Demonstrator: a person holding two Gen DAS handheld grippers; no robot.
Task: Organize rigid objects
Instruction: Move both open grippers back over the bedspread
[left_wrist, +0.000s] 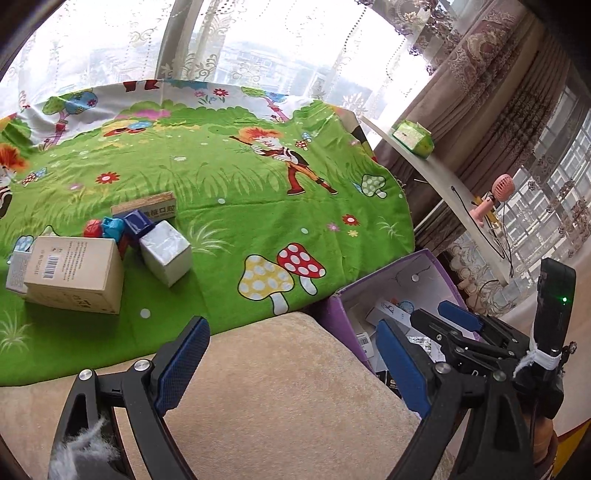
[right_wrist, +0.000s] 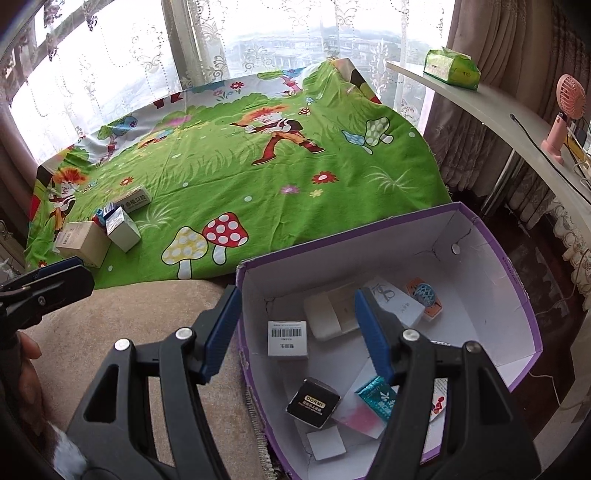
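Right wrist: open tongs (right_wrist: 295, 328) straddle the purple box's (right_wrist: 517, 291) near wall.

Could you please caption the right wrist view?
Open right claw above purple cardboard box holding small packages, beside green cartoon cloth.

A green cartoon sheet (right_wrist: 229, 173) printed with mushrooms and figures is lying spread across the surface, reaching toward the lace curtains (right_wrist: 122, 48) hanging over the bright window at twelve o'clock. At two o'clock a pale curved shelf (right_wrist: 491, 110) is carrying a green tissue pack (right_wrist: 450, 70) and a pink handheld fan (right_wrist: 565, 110) standing upright. Beige upholstery (left_wrist: 295, 387) is showing at six o'clock below the sheet's edge.
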